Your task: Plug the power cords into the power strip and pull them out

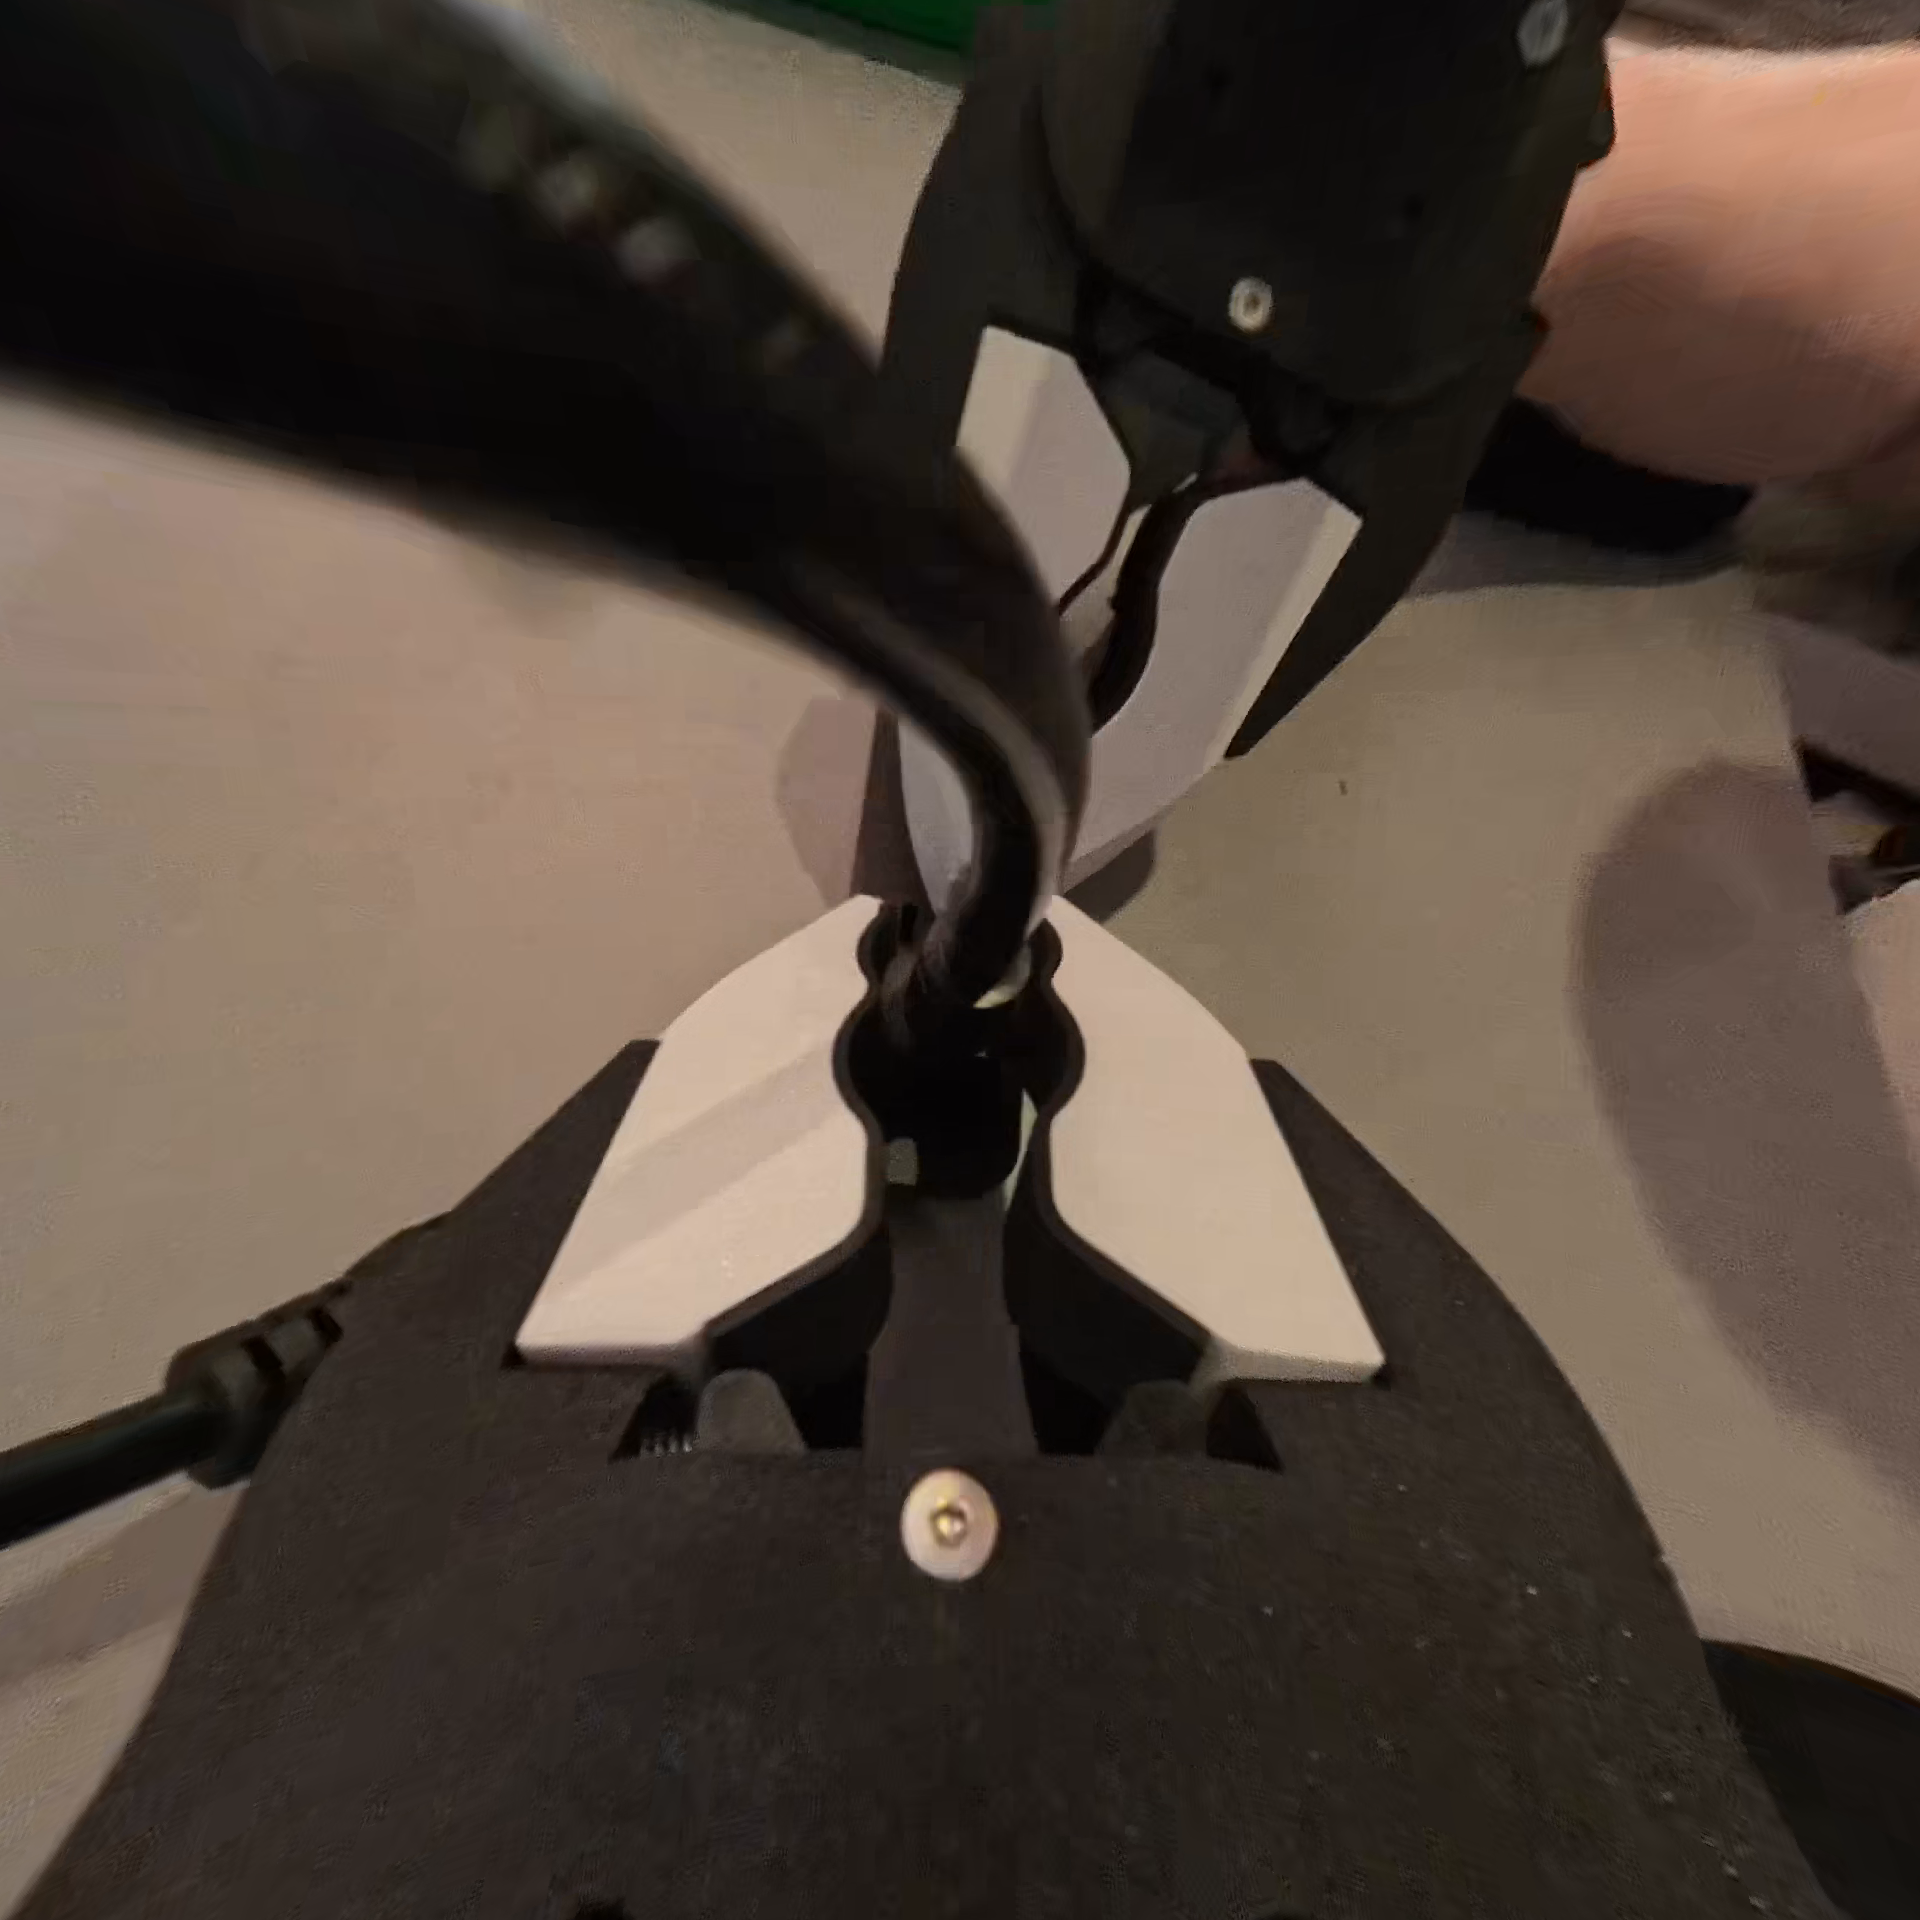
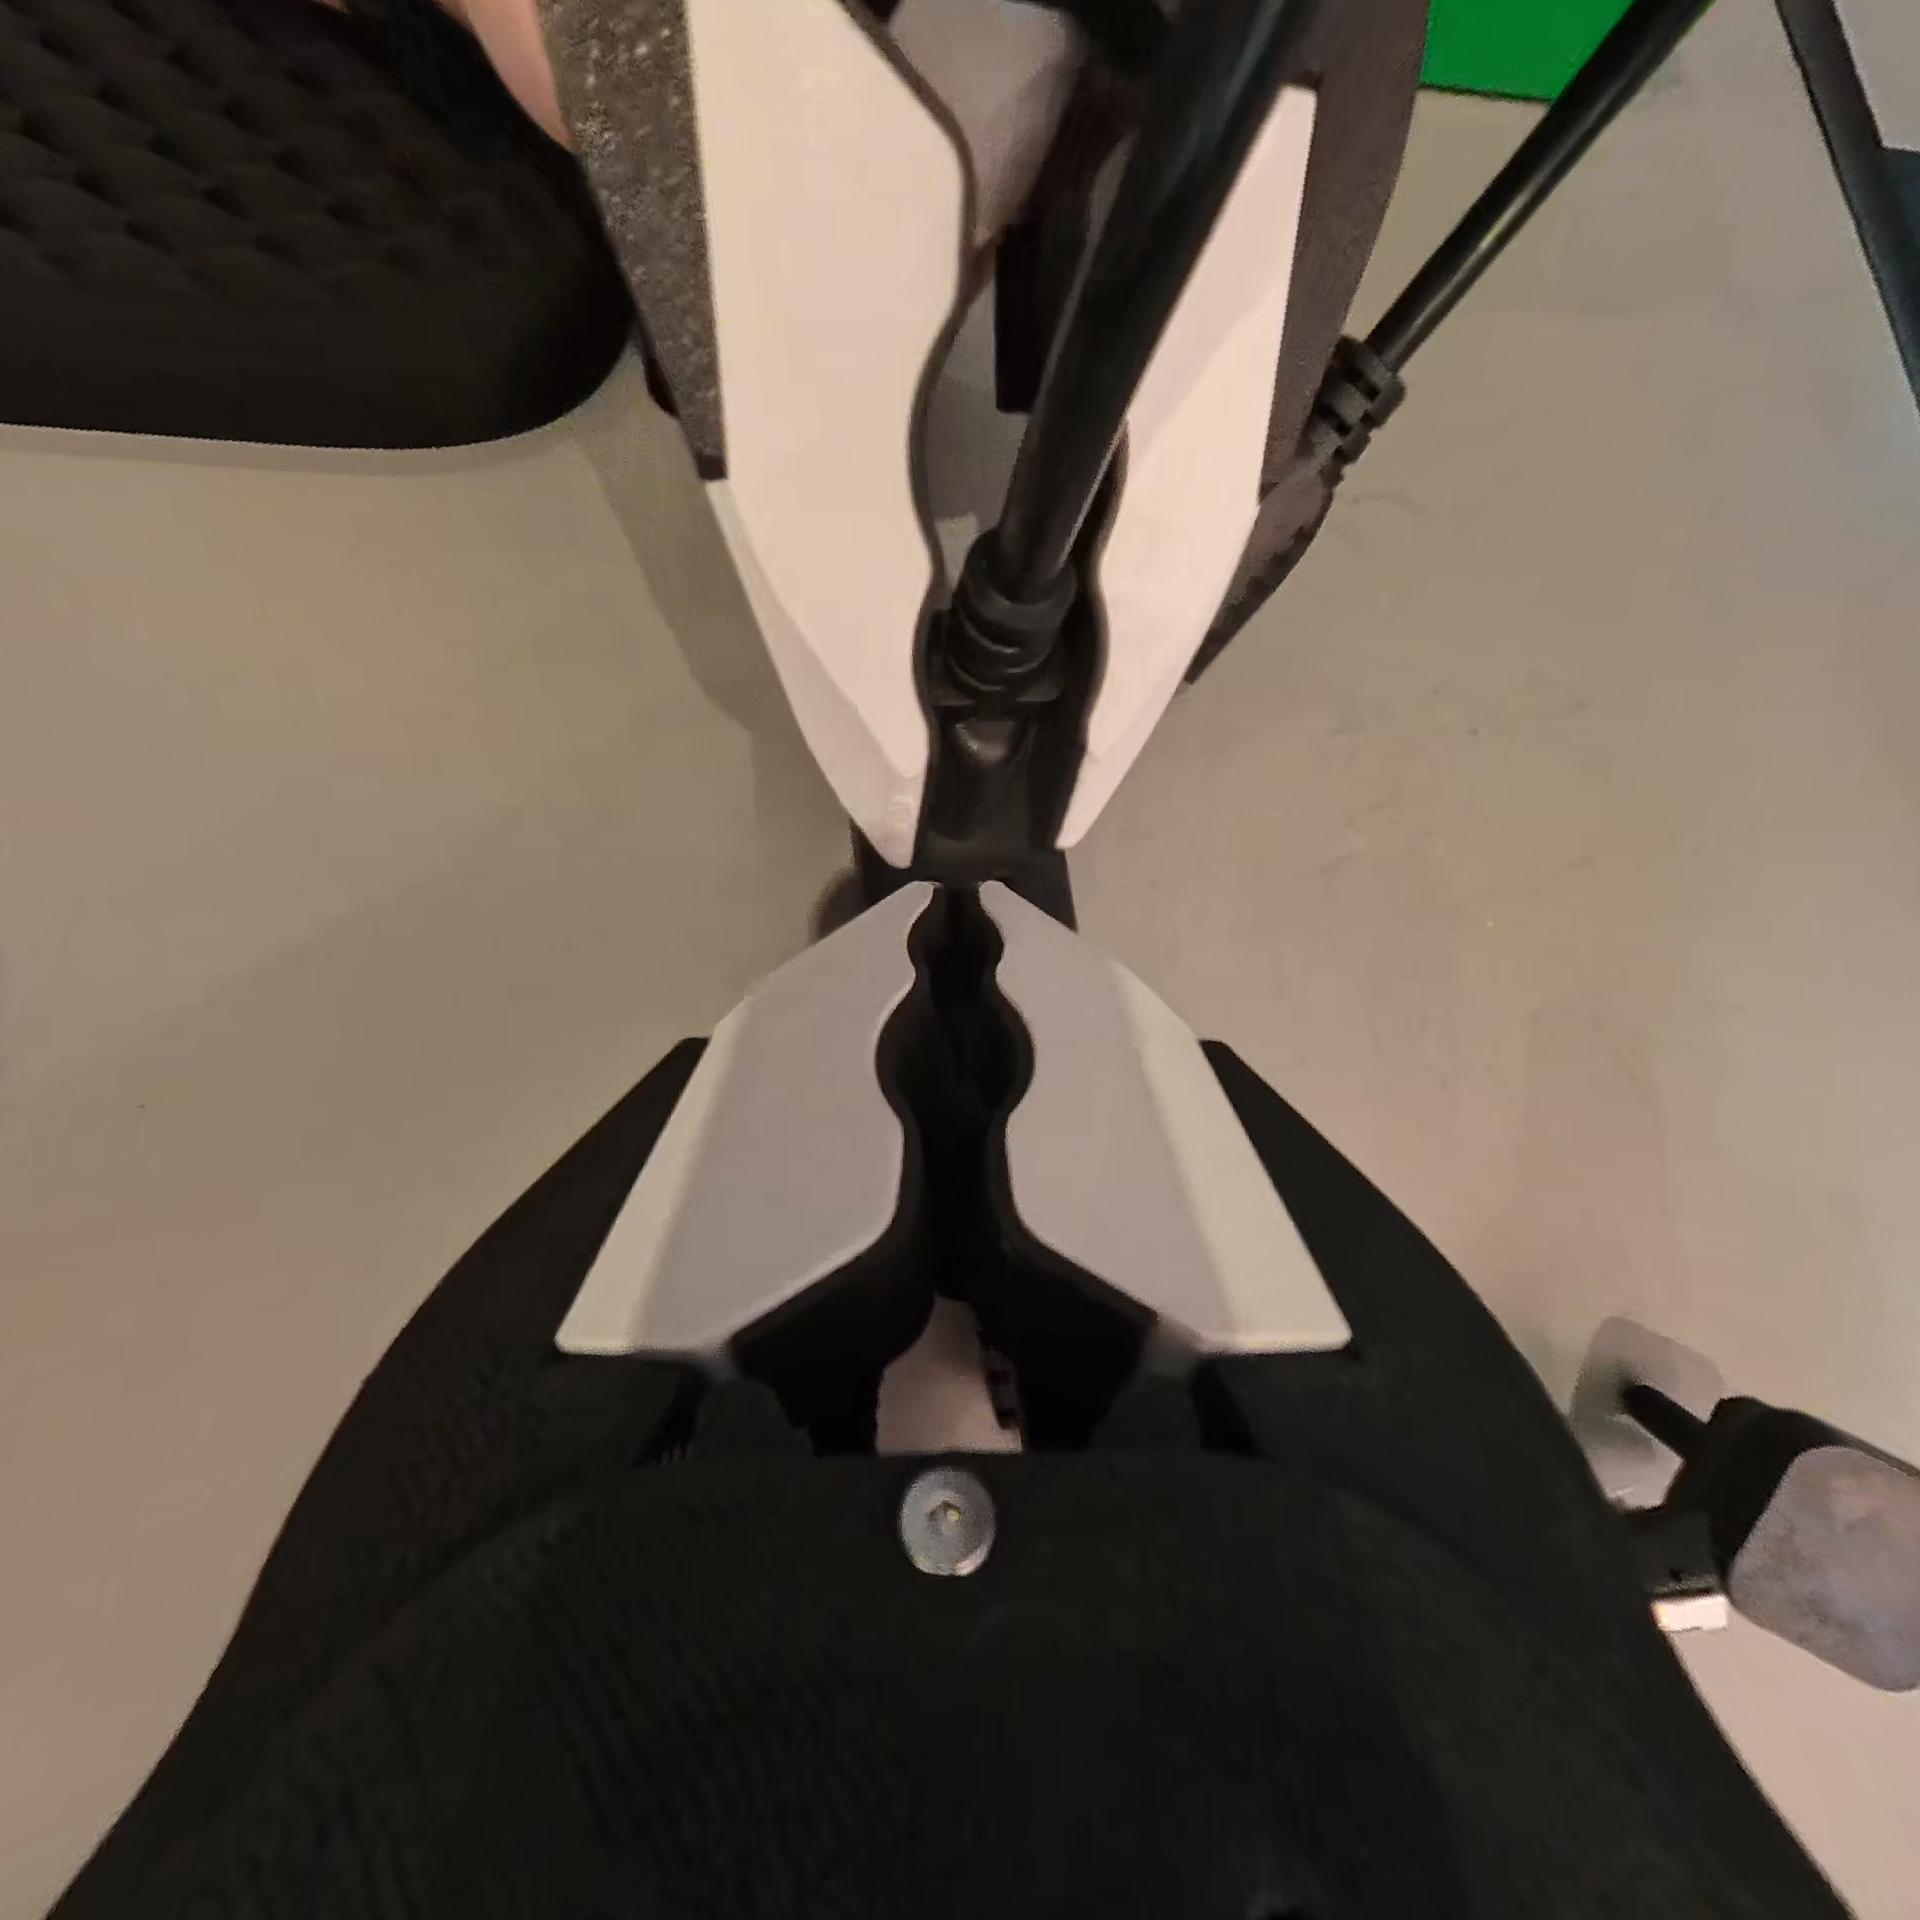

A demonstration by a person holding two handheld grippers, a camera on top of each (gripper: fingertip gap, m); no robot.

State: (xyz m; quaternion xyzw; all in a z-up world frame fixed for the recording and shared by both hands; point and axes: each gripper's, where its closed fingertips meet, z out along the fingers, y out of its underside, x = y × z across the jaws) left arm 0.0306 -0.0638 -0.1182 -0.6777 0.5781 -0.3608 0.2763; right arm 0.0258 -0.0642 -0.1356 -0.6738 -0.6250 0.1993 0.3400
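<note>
In the left wrist view my left gripper [image 1: 956,935] is shut on a black plug [image 1: 951,1101]. Its thick black cord [image 1: 727,499] arcs up and left, close to the camera. The right gripper [image 1: 977,862] points at it from above, tip to tip. In the right wrist view my right gripper [image 2: 961,899] is shut on a dark cord end [image 2: 961,1081], mostly hidden between its white fingers [image 2: 810,1143]. The left gripper [image 2: 982,831] opposite holds the plug [image 2: 987,675] by its ribbed collar. I see no power strip.
A second black cord with a ribbed collar [image 2: 1351,405] hangs beside the left gripper, also seen in the left wrist view [image 1: 239,1392]. A black adapter [image 2: 1818,1538] lies on the beige table [image 2: 312,831] at lower right. A black cushion [image 2: 260,208] is upper left. A hand [image 1: 1714,260] holds the right gripper. Less than 4 cm separates the two grippers' tips. From either gripper's tips it is about 15 cm to the black adapter [image 2: 1818,1538].
</note>
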